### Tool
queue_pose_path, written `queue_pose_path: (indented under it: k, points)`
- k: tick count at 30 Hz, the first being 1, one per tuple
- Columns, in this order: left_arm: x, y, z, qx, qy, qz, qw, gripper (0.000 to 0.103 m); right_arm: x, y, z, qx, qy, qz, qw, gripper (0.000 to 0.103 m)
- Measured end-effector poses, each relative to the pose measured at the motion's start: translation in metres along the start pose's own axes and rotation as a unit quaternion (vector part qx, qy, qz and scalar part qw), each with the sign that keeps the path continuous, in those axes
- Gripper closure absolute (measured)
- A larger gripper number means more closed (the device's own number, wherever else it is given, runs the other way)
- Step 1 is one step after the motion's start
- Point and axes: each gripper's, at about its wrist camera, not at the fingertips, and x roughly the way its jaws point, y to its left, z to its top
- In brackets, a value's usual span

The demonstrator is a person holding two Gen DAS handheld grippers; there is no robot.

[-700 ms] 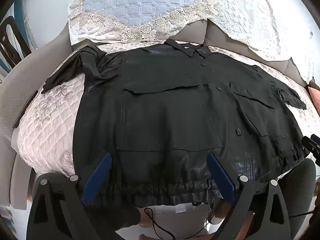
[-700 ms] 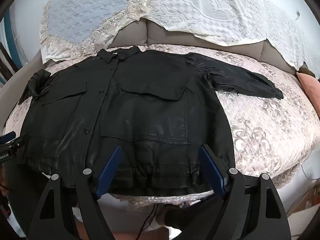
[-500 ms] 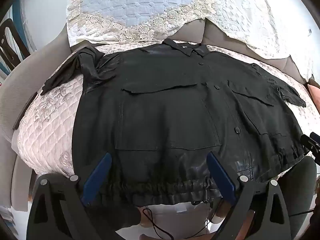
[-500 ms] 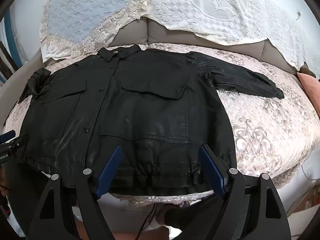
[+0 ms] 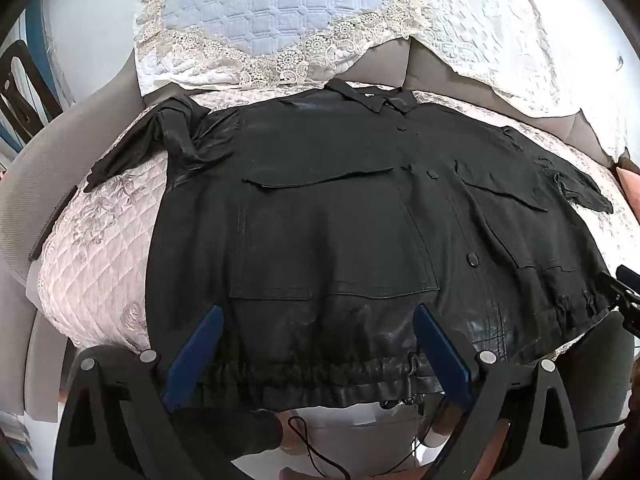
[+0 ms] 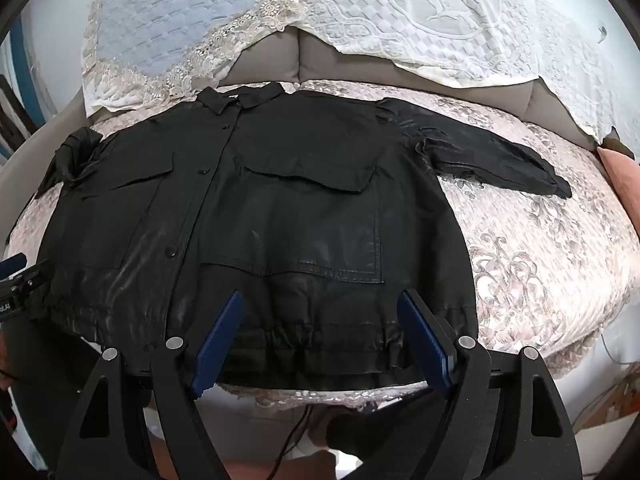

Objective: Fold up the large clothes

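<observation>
Black jacket [image 5: 340, 216]: spread flat, front up, on the quilted pink cover [image 5: 92, 248] of a grey sofa [image 5: 36, 184]; collar [image 5: 372, 98] toward the back edge, gathered hem [image 5: 320, 376] along the front edge, overhanging it slightly in the left wrist view. Snap buttons shut down the placket; one flap pocket on each chest panel.

Left sleeve [image 5: 160, 140]: bunched and folded near the back left corner of the cover, cuff end trailing toward the left edge.

Left gripper [image 5: 316, 356]: blue-padded fingers [image 5: 196, 350] spread wide, nothing between them, poised over the hem at the front edge. Contact with the cloth cannot be told.

Right gripper [image 6: 320, 334]: fingers [image 6: 218, 332] likewise spread wide, holding nothing, over the hem further right along the front edge.

Right sleeve [image 6: 492, 156]: laid out straight toward the right edge, cuff resting on the cover.

Lace-trimmed throws [image 6: 420, 20]: white and pale blue, draped over the sofa back behind the collar.

Pink cushion [image 6: 618, 172]: at the right edge, partly seen.
</observation>
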Motion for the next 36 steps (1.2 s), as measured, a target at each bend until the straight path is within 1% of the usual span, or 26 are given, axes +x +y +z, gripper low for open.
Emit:
queue_pose_path:
  k: [36]
  points:
    - [0.0067,0.0018,-0.0051,0.001,0.009,0.005,0.9999,0.006,0.0036,0.0055,0.0048,-0.006,0.009,-0.002,1.0,0.023]
